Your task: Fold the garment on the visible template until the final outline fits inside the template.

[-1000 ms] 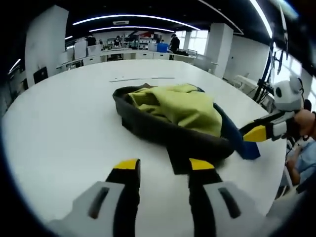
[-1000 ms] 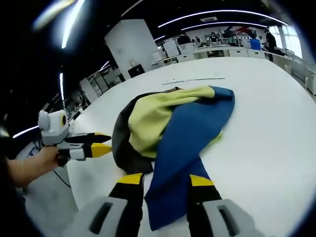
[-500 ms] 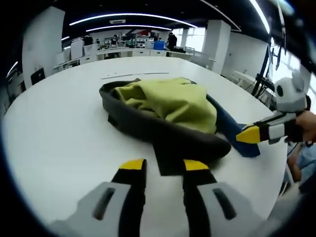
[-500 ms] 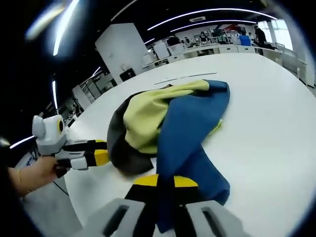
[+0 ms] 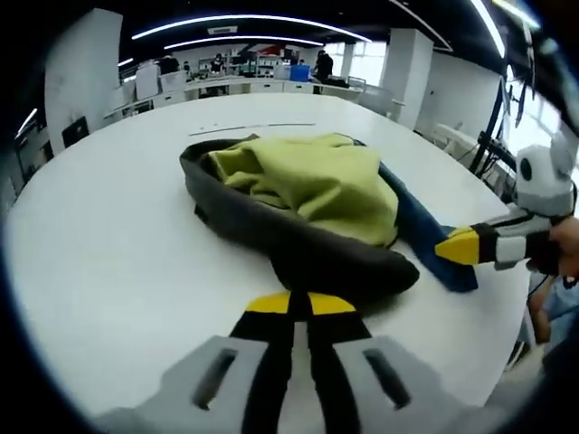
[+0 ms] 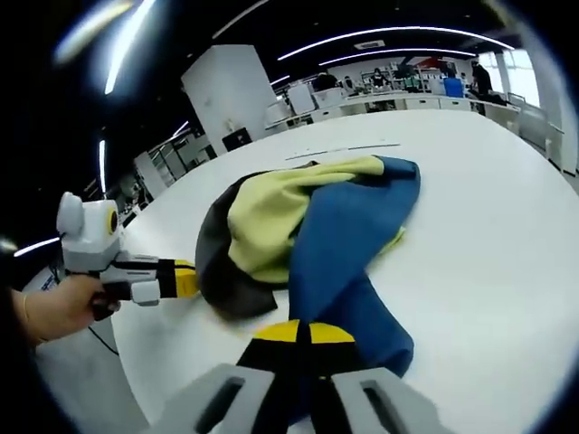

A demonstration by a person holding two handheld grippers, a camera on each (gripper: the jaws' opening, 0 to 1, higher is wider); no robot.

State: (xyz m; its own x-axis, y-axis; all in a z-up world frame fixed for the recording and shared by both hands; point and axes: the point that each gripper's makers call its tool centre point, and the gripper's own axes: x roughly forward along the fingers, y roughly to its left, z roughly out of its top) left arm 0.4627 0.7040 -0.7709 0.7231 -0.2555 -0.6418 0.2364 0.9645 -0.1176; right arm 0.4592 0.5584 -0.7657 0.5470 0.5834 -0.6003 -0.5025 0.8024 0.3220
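Left gripper view: looks across a white table [image 5: 109, 271] toward the garment [image 5: 308, 194].
Garment: a crumpled heap near the middle of the table, with a dark grey part [image 5: 312, 253] at the front, a yellow-green part [image 5: 317, 181] on top and a blue part [image 5: 421, 231] trailing to the right.
Left gripper [image 5: 299, 304]: the yellow-tipped jaws are pressed together and pinch the near edge of the dark grey part.
Right gripper [image 5: 452, 249]: it comes in from the right, held by a hand [image 5: 561, 249]; its yellow tip touches the end of the blue part.
Template line: a thin dark line [image 5: 253, 127] lies on the table behind the garment.

Right gripper view: looks at the same heap from the blue side.
Garment: the blue part [image 6: 348, 244] runs from the far edge down to the jaws; the yellow-green part [image 6: 271, 217] is to its left, the dark grey part [image 6: 222, 271] more to the left.
Right gripper [image 6: 305, 333]: the jaws are clenched on the near end of the blue part.
Left gripper [image 6: 181, 278]: it is held by a hand [image 6: 59, 307] at the left, with its tip at the dark grey edge.
Background: a large room with desks [image 6: 425, 99] and ceiling light strips [image 6: 407, 41].
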